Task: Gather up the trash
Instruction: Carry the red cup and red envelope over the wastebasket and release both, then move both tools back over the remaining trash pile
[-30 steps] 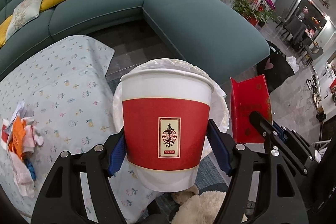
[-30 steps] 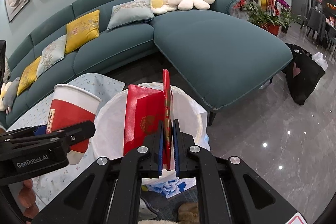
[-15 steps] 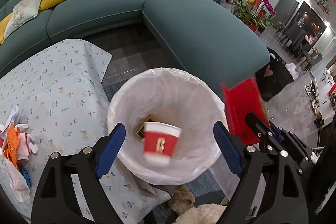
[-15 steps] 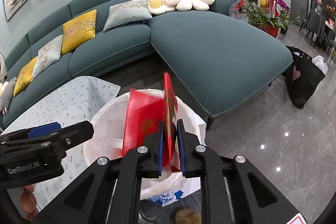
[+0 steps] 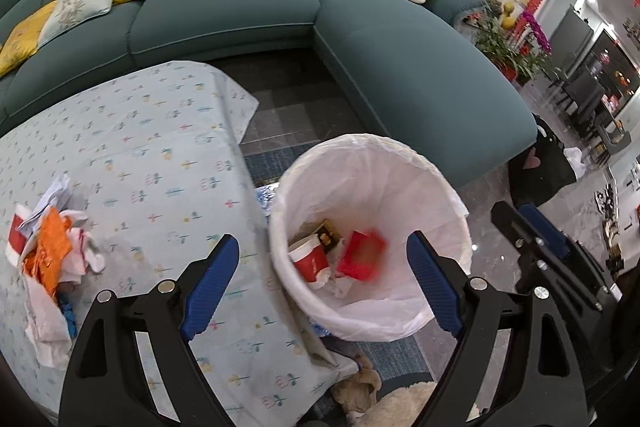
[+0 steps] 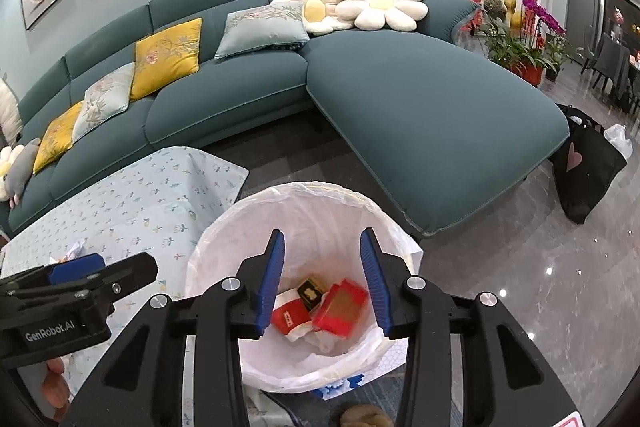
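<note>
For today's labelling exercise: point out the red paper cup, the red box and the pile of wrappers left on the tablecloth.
red paper cup (image 5: 310, 261), left wrist view, its red side.
red box (image 6: 340, 311), right wrist view, its top face.
pile of wrappers (image 5: 52, 259), left wrist view, the orange piece.

Thin white plastic liner (image 6: 240, 227) crinkling in the bin; red paper cup (image 5: 310, 261) showing matt; red box (image 5: 362, 259) blurred, probably glossy card. Printed cloth (image 5: 160, 155) covering the counter. Floor (image 6: 520, 247) gleaming, polished stone.
</note>
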`<state>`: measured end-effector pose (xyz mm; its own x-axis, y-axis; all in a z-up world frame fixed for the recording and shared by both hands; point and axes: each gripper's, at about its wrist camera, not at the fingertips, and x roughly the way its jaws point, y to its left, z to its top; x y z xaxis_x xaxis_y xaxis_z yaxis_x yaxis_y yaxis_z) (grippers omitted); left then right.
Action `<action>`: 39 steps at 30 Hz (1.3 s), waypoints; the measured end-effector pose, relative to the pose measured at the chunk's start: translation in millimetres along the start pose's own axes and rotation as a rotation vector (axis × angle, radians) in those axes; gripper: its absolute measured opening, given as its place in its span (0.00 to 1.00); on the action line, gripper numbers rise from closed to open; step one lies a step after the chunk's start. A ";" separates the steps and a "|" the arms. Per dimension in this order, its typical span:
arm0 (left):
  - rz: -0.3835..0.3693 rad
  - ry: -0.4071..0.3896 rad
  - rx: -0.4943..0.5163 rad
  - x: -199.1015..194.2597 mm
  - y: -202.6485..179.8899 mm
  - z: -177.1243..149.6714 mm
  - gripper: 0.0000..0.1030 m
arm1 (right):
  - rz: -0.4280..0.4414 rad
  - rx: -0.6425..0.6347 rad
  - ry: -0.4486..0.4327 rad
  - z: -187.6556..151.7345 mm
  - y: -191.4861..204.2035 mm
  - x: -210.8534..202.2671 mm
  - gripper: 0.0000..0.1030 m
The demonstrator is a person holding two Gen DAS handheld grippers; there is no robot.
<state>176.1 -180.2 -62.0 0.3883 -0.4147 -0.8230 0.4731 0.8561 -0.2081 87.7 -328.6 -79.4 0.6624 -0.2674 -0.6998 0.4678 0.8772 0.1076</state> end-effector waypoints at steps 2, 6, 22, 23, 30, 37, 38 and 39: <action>0.009 -0.006 -0.012 -4.5 6.3 -2.0 0.79 | 0.004 -0.010 -0.006 1.3 6.5 -4.6 0.41; 0.027 -0.019 -0.039 -15.3 21.3 -5.7 0.79 | 0.018 -0.029 -0.017 1.7 21.2 -14.8 0.49; 0.151 -0.065 -0.162 -64.5 106.6 -34.9 0.83 | 0.114 -0.116 0.000 -19.8 98.6 -45.6 0.58; 0.167 -0.068 -0.163 -68.0 112.5 -37.6 0.83 | 0.120 -0.124 0.001 -22.4 104.7 -47.5 0.58; 0.199 -0.072 -0.210 -84.8 144.3 -50.8 0.83 | 0.151 -0.170 0.019 -35.6 142.1 -54.7 0.58; 0.235 -0.076 -0.257 -97.4 173.5 -68.4 0.87 | 0.177 -0.207 0.035 -47.2 173.2 -61.4 0.59; 0.239 -0.076 -0.266 -98.9 178.8 -71.8 0.88 | 0.181 -0.216 0.037 -49.4 179.0 -62.2 0.59; 0.248 -0.072 -0.280 -100.3 186.1 -76.7 0.88 | 0.183 -0.222 0.037 -51.0 182.9 -63.1 0.59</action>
<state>164.5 44.3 -58.8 0.5230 -0.1968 -0.8293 0.1278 0.9801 -0.1520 101.7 -130.9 -51.6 0.7004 -0.0853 -0.7087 0.2003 0.9764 0.0803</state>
